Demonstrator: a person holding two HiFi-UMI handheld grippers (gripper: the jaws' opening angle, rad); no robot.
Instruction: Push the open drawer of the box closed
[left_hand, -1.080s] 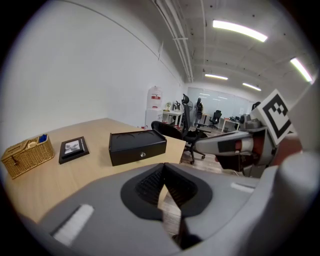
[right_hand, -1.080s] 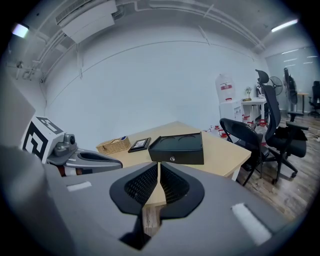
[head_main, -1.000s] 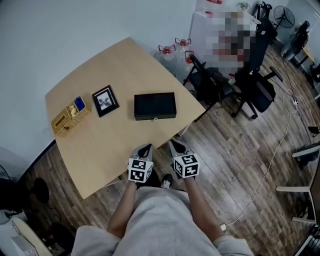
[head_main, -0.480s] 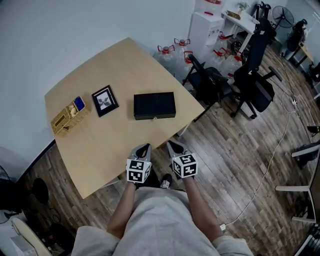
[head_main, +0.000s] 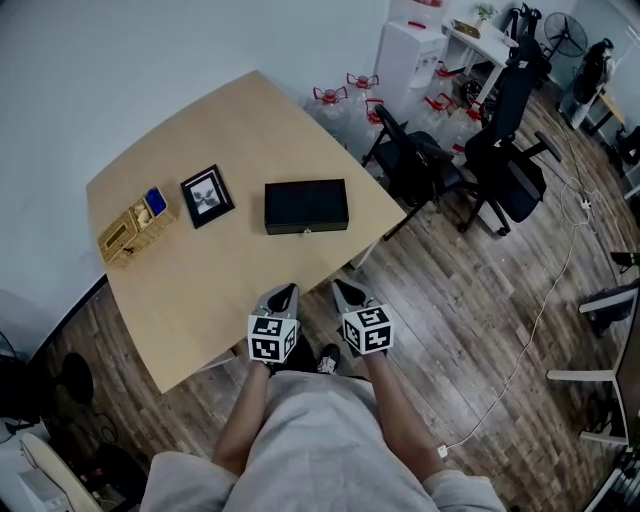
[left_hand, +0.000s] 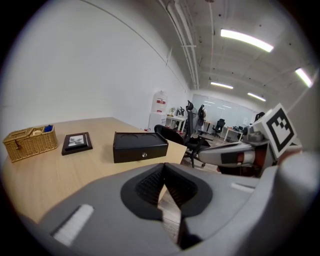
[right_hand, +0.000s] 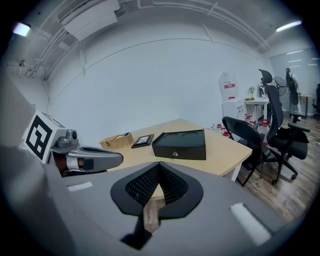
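A black box (head_main: 306, 206) lies on the wooden table (head_main: 200, 290), its drawer front with a small metal knob (head_main: 306, 231) facing me. The drawer front looks about flush with the box body. Both grippers hover side by side over the table's near edge, well short of the box. My left gripper (head_main: 284, 296) and right gripper (head_main: 345, 293) are shut with nothing between the jaws. The left gripper view shows the box (left_hand: 139, 146) ahead past the shut left gripper (left_hand: 163, 170). The right gripper view shows the box (right_hand: 180, 144) beyond the shut right gripper (right_hand: 158, 167).
A wicker basket (head_main: 135, 225) and a black picture frame (head_main: 207, 195) lie on the table left of the box. Black office chairs (head_main: 420, 165) and water bottles (head_main: 335, 100) stand on the wooden floor past the table's right corner.
Both grippers have stayed shut at the table's near edge. The whole view has shifted a little to the left. The box has not moved on the table.
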